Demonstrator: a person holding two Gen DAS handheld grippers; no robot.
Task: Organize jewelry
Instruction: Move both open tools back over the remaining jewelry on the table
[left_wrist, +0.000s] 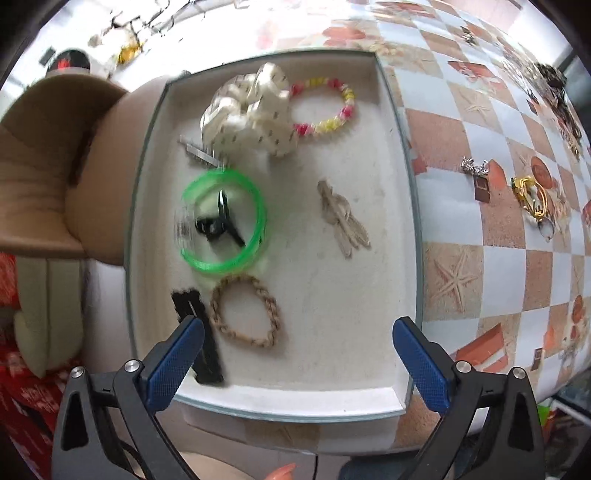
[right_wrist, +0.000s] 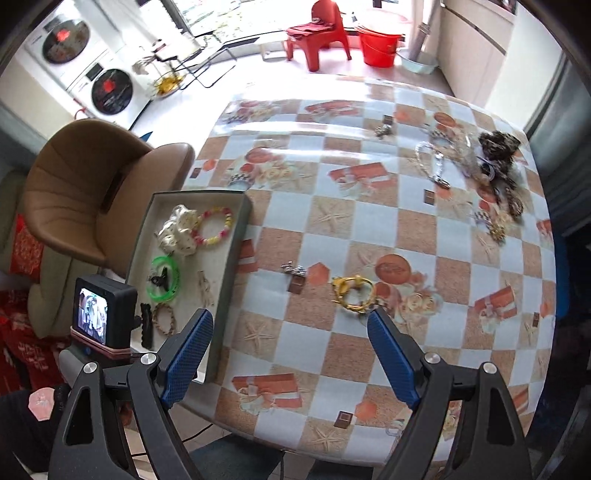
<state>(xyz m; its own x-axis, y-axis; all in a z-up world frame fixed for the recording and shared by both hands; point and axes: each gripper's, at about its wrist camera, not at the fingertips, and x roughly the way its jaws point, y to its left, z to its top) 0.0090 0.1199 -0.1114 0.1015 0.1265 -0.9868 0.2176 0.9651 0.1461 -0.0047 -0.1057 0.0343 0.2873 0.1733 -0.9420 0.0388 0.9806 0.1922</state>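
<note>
Both claws hang wide over the desk (right_wrist: 295, 236), holding nothing.

Left claw (left_wrist: 297, 332) hovers over the tray (left_wrist: 391, 400) with the green bangle (left_wrist: 225, 218) and braided bracelet (left_wrist: 245, 312); right claw (right_wrist: 290, 326) is near the yellow bracelet (right_wrist: 352, 293) on the checkered cloth.

Tablecloth (right_wrist: 369, 229): checked, starfish and gift-box print; covers table
Armchair (right_wrist: 74, 192): brown, just beside table's left edge
Plastic chair (right_wrist: 321, 33): red, on floor beyond table
Bucket (right_wrist: 380, 46): red, right of plastic chair
</note>
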